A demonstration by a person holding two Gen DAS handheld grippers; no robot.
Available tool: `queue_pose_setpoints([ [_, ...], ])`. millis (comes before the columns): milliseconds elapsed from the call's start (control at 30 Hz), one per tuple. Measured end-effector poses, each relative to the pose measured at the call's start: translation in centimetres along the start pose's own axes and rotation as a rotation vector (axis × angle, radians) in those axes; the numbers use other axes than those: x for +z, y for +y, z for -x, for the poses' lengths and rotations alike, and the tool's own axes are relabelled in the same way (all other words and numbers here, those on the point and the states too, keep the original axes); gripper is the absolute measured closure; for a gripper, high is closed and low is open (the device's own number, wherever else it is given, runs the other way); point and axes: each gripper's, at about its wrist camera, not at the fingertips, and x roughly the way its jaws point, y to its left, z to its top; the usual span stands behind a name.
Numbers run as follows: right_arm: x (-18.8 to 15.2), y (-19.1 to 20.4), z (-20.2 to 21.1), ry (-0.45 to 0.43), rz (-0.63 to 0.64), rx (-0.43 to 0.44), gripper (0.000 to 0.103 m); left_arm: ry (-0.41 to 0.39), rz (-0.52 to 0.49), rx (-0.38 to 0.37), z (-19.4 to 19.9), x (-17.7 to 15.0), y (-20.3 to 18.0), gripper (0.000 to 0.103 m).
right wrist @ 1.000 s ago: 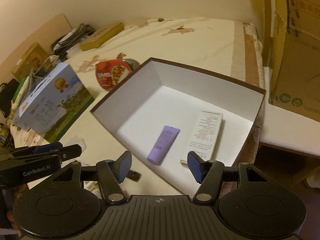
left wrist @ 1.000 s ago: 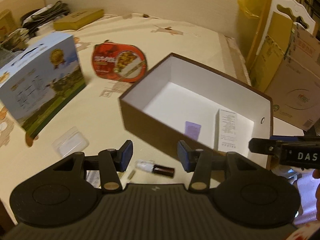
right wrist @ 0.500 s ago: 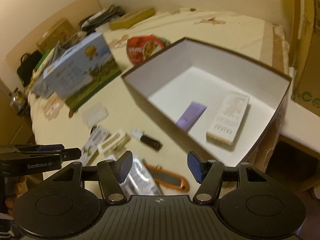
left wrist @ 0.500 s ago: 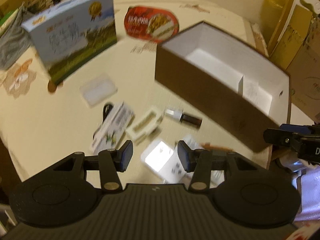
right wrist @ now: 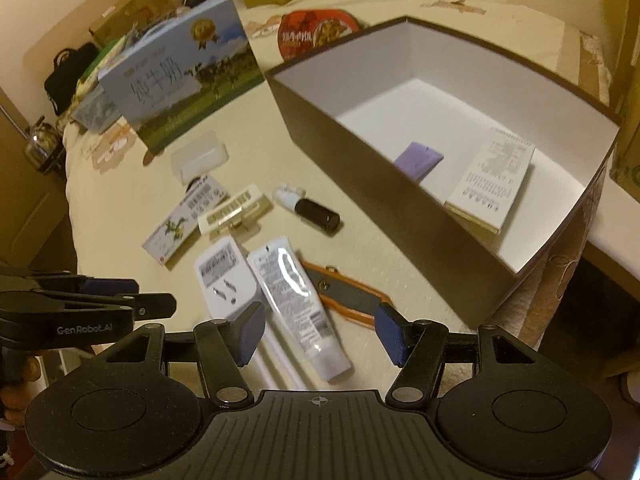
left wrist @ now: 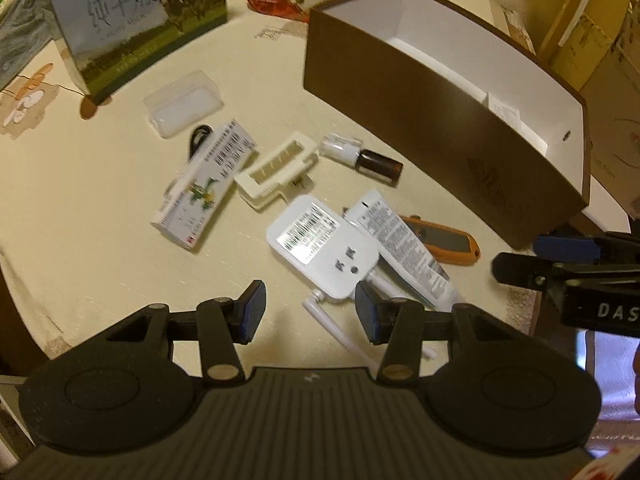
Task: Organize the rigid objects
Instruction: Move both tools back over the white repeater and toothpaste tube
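Both claws open above the scattered things

Below the left claw (left wrist: 310,309), whose jaws stand apart with nothing between them, a white plug-in device (left wrist: 324,246) lies just ahead of the fingertips, its white prongs reaching down toward the right finger. Touching its right side is a white tube (left wrist: 402,246), and beyond that, further right, an orange knife (left wrist: 444,239). Ahead and to the left lies a small printed carton (left wrist: 206,188), with a cream plastic holder (left wrist: 276,168) beside it and a small dark bottle (left wrist: 362,158) with a white cap ahead of the claw. A clear plastic lid (left wrist: 182,102) sits farther off to the left.

The right claw (right wrist: 320,330) also hangs open and empty. The tube (right wrist: 298,302) lies straight between and ahead of its fingers, the plug-in device (right wrist: 226,276) by the left finger, the knife (right wrist: 346,294) by the right. Ahead and to the right stands the brown box (right wrist: 360,156), open at the top, holding a purple tube (right wrist: 418,158) and a white printed carton (right wrist: 492,176). All of it rests on a cream tablecloth (right wrist: 120,216).
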Motion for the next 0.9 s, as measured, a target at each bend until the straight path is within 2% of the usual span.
queue_pose_setpoints([
  [200, -1.2, -0.4, -1.8, 0.055, 0.004, -0.012, 0.044, 0.085, -0.022, -0.013, -2.8, -1.5, -1.1, 0.059],
  [367, -1.7, -0.9, -2.7, 0.080, -0.013, -0.025, 0.045, 0.140, 0.010, -0.028, -4.7, -1.9, -1.7, 0.058],
  [633, -1.6, -1.8, -3.2, 0.090, -0.028, -0.038, 0.045, 0.131, 0.116, -0.048, -6.5, -0.5, -1.9, 0.056],
  [667, -1.6, -1.9, -3.3, 0.090, -0.029, -0.040, 0.045, 0.131, 0.120, -0.045, -6.8, -0.4, -2.0, 0.053],
  [833, -1.5, -2.0, -3.8, 0.096, -0.025, -0.038, 0.045, 0.112, 0.077, 0.028, -7.5, -0.2, -2.5, 0.051],
  [900, -1.5, -1.9, -4.1, 0.104, -0.019, -0.036, 0.045, 0.106, 0.068, 0.031, -7.5, -0.3, -2.1, 0.049],
])
